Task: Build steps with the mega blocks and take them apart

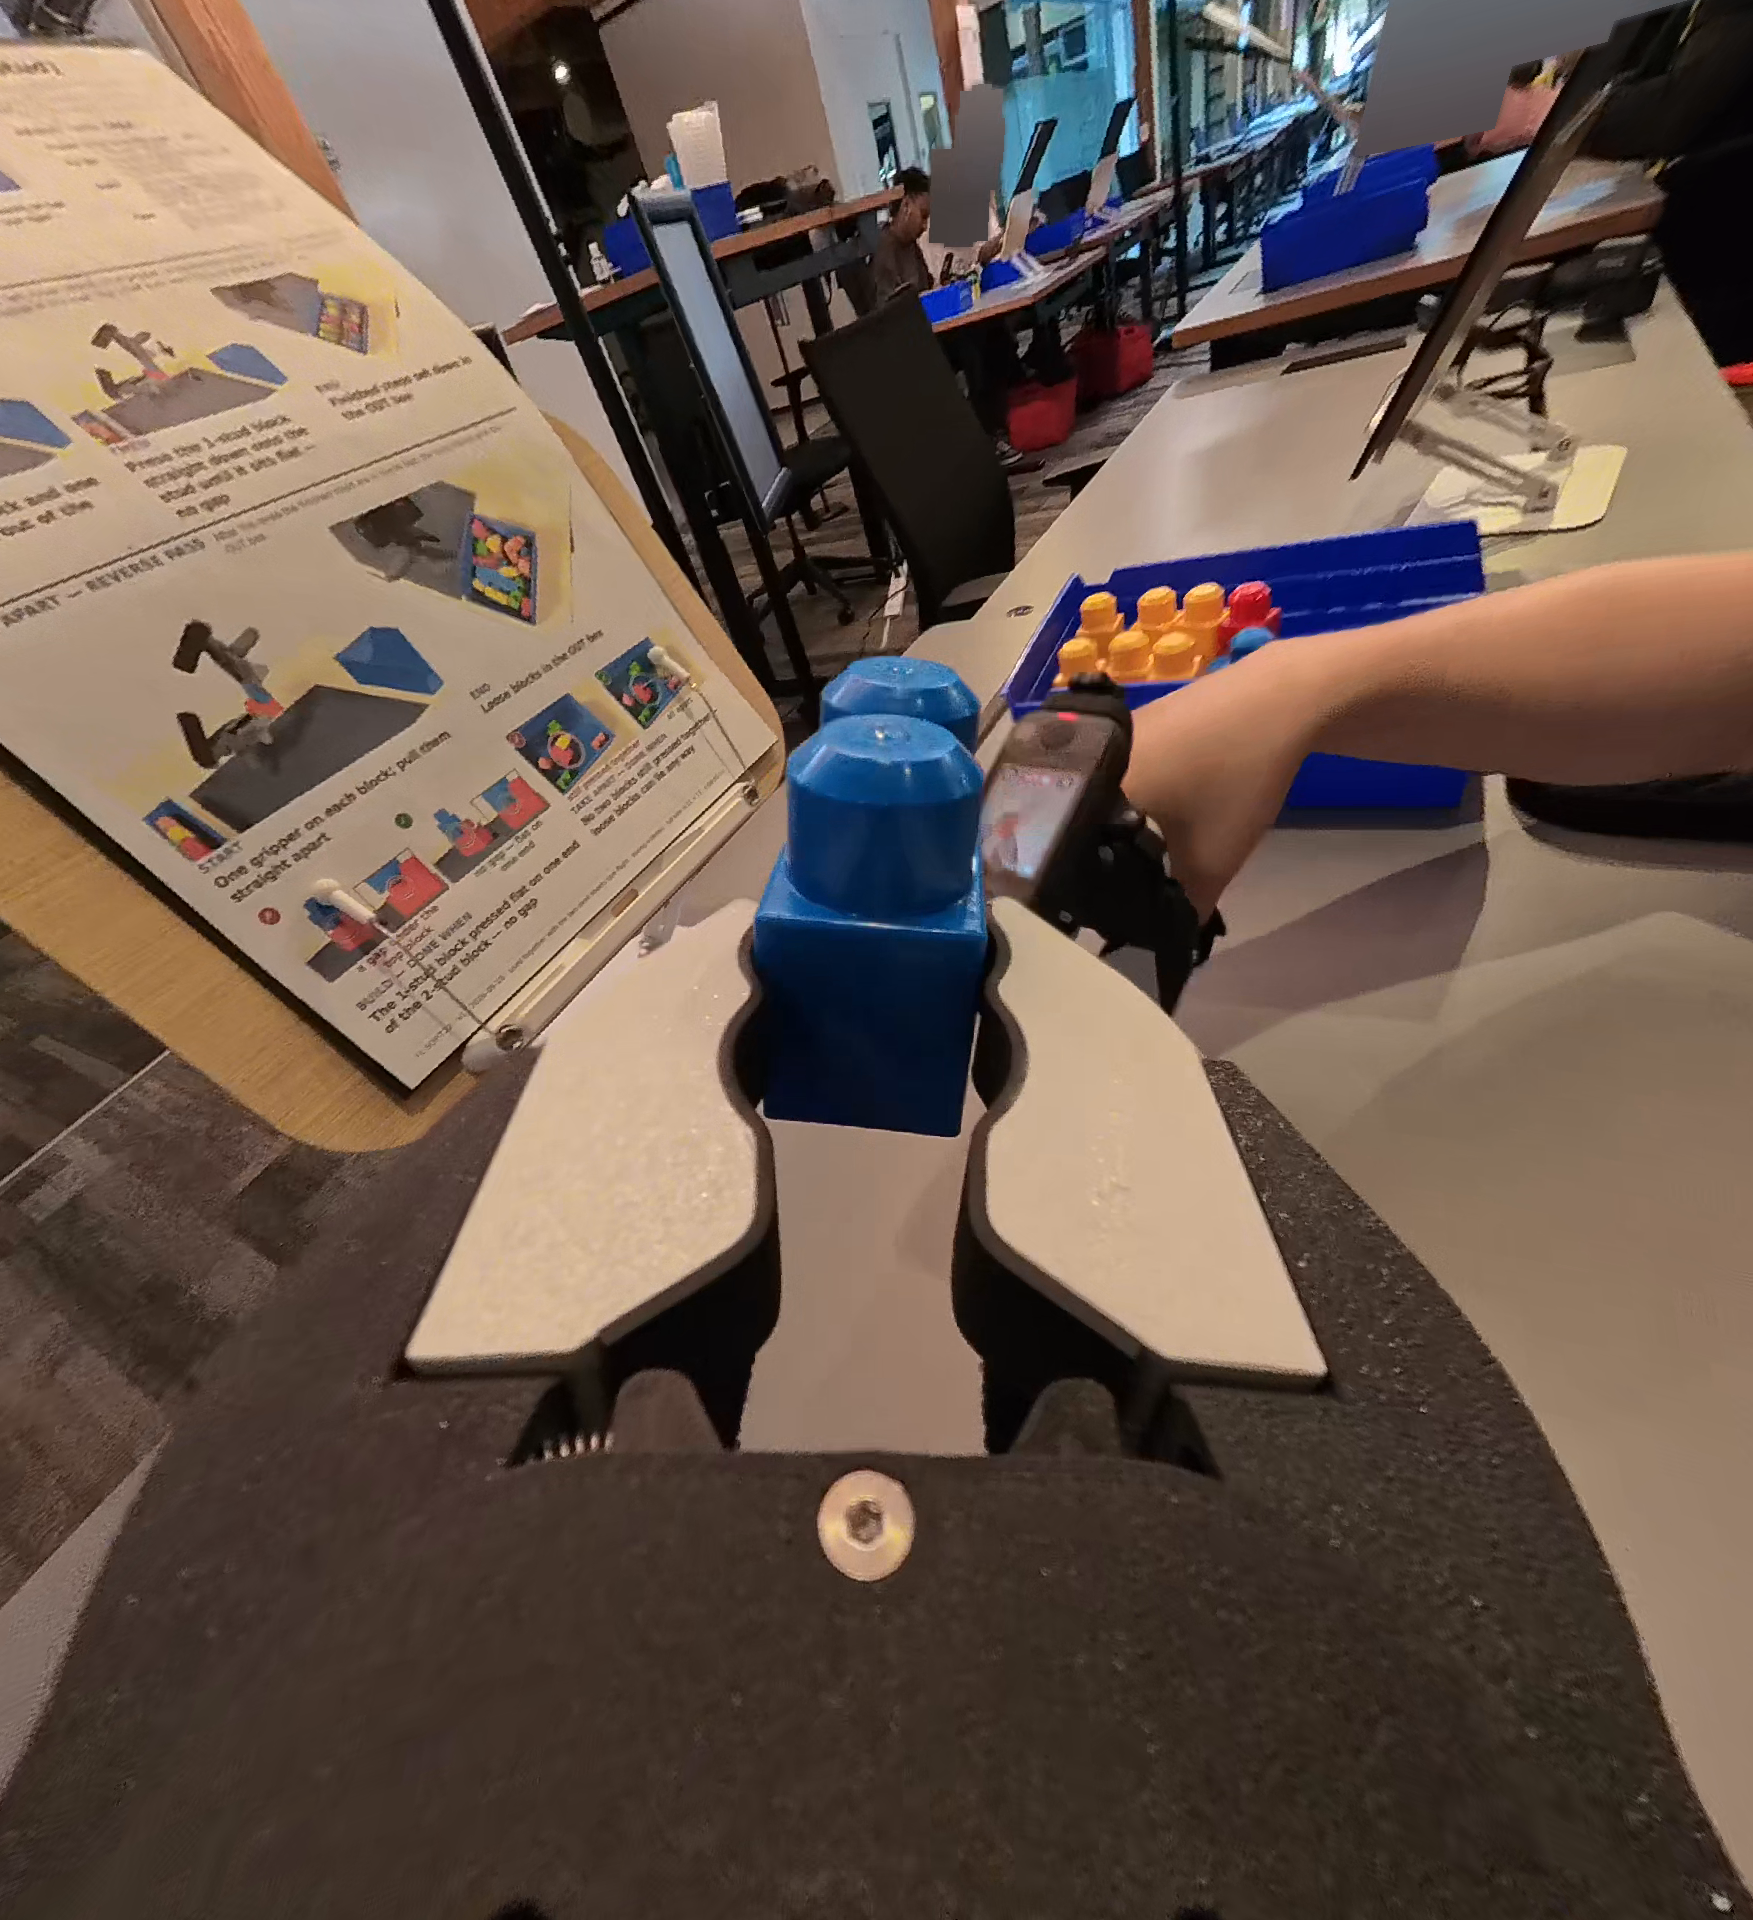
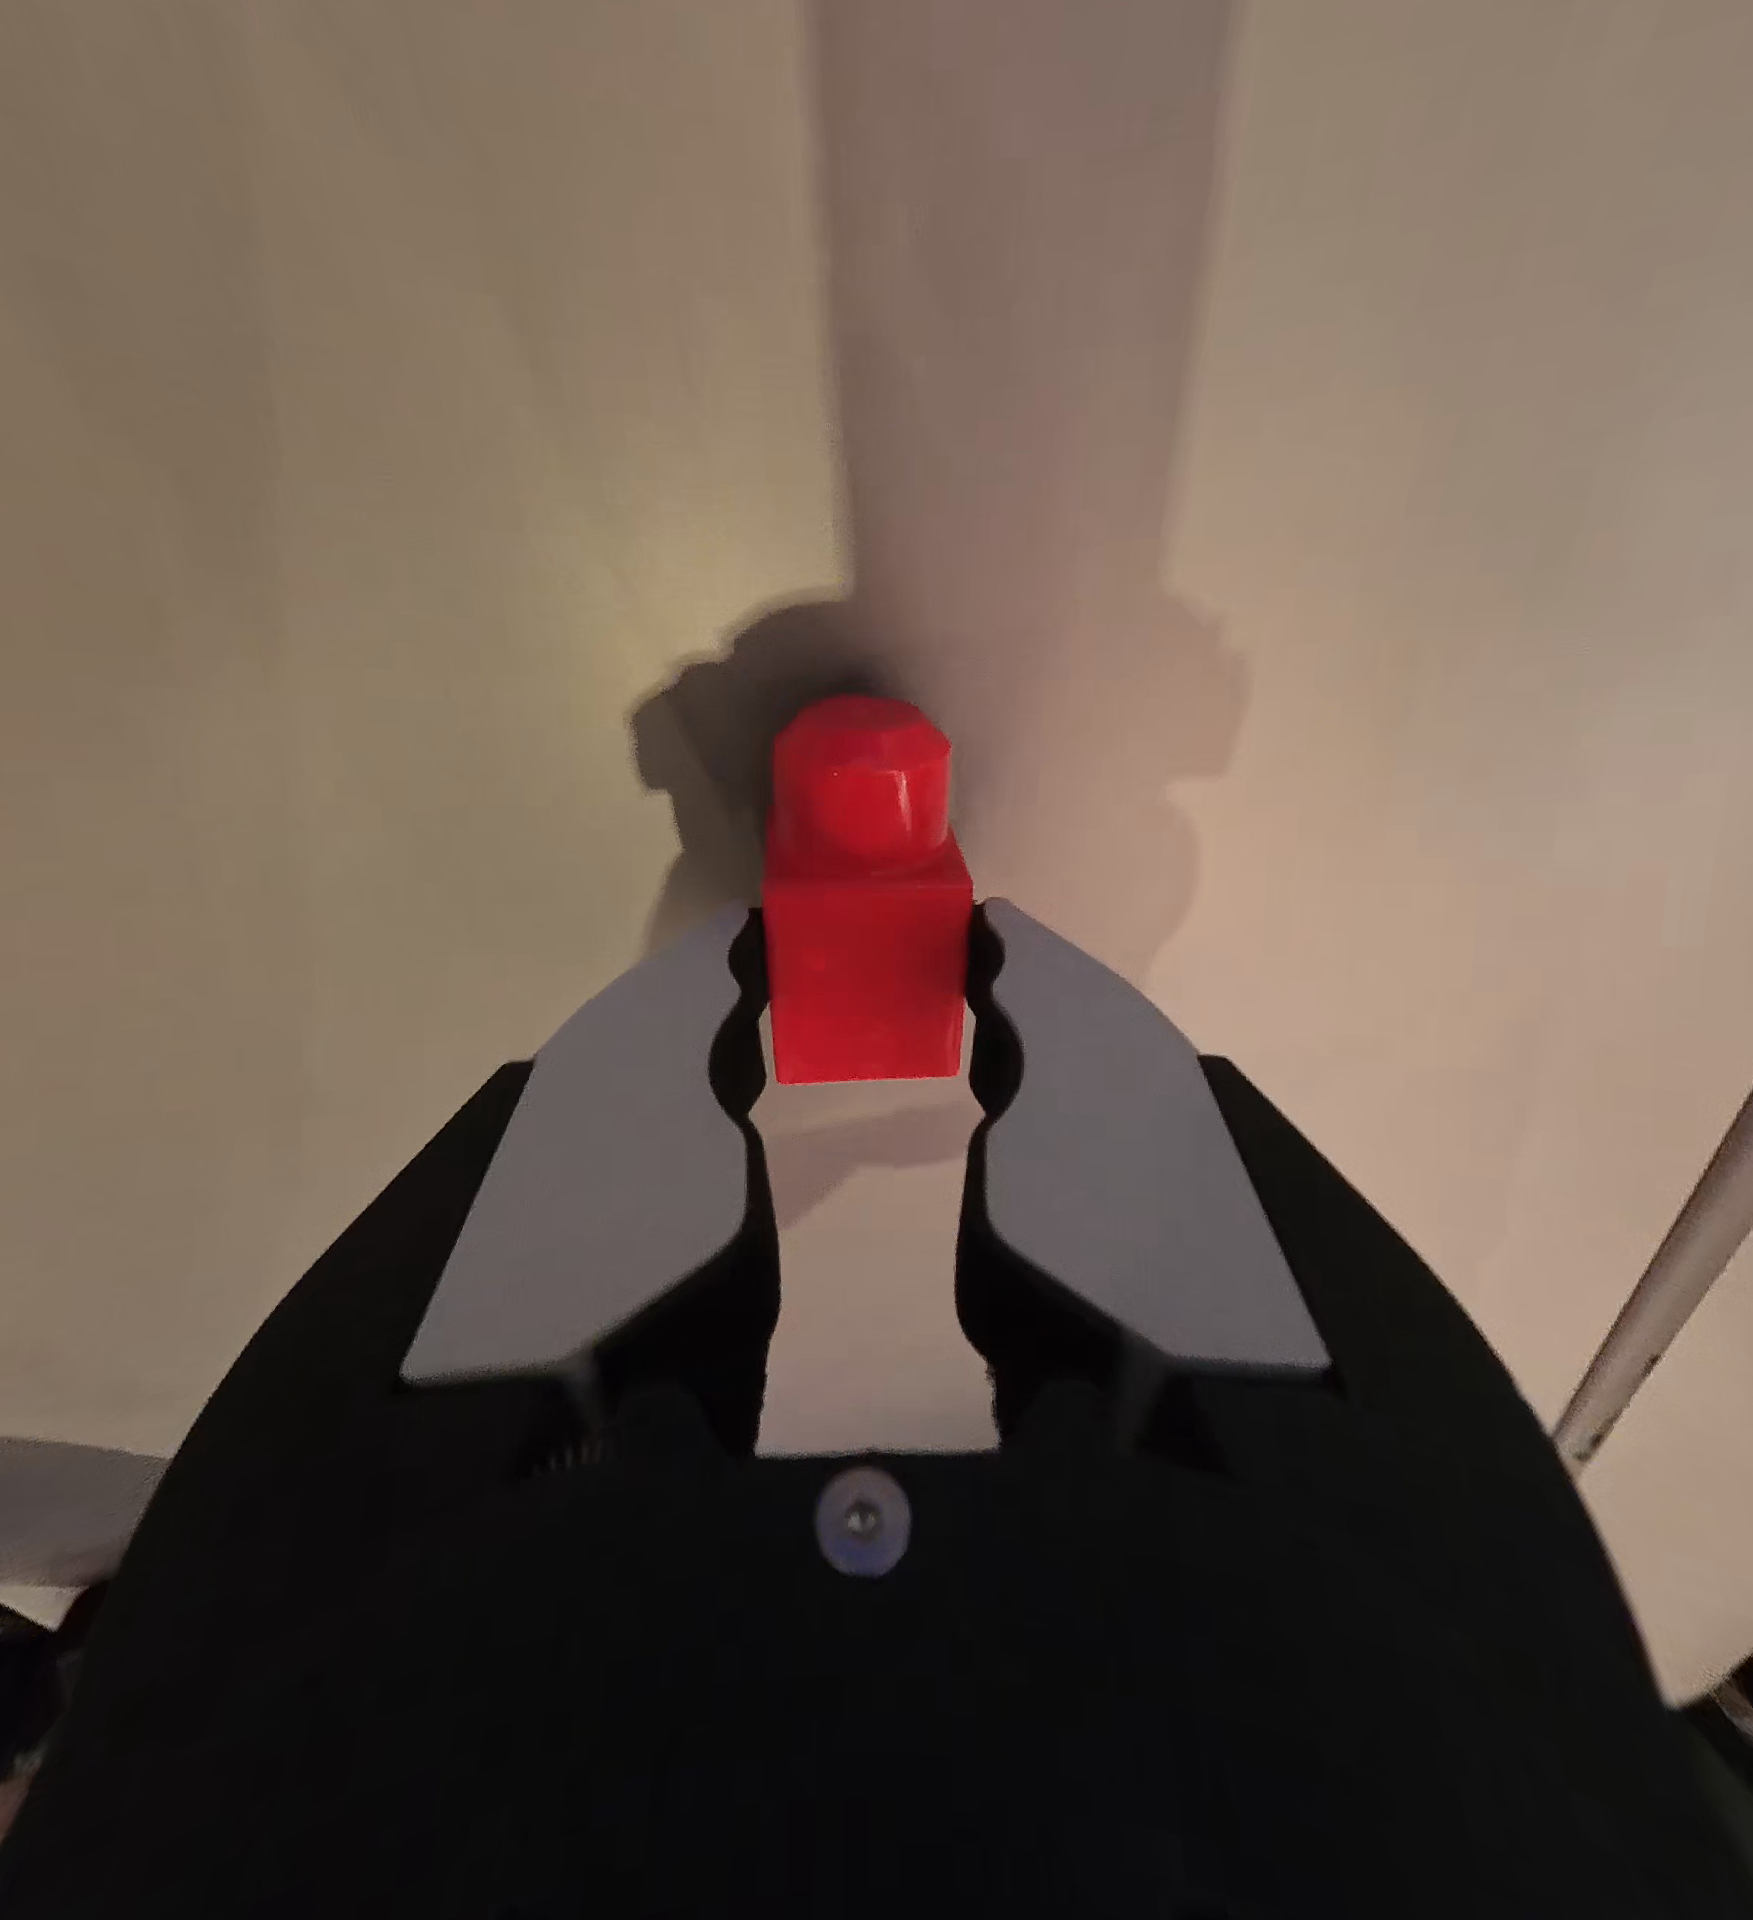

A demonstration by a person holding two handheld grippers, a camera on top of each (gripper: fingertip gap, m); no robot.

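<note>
The left wrist view looks forward along its own tool (image 1: 870, 997), very near the blue block (image 1: 872, 935) at its fingertips, facing across the grey bench (image 1: 1474, 1039) toward the blue bin (image 1: 1371, 769) beyond that block. The right wrist view looks along its tool (image 2: 867, 987), steeply down at a pale surface (image 2: 332, 520) just beyond the red block (image 2: 864, 935). Only the other tool (image 1: 1059, 821), right of the blue block, links the two views.

Two-stud blue block (image 1: 867, 997) and one-stud red block (image 2: 864, 966), both upright.
</note>
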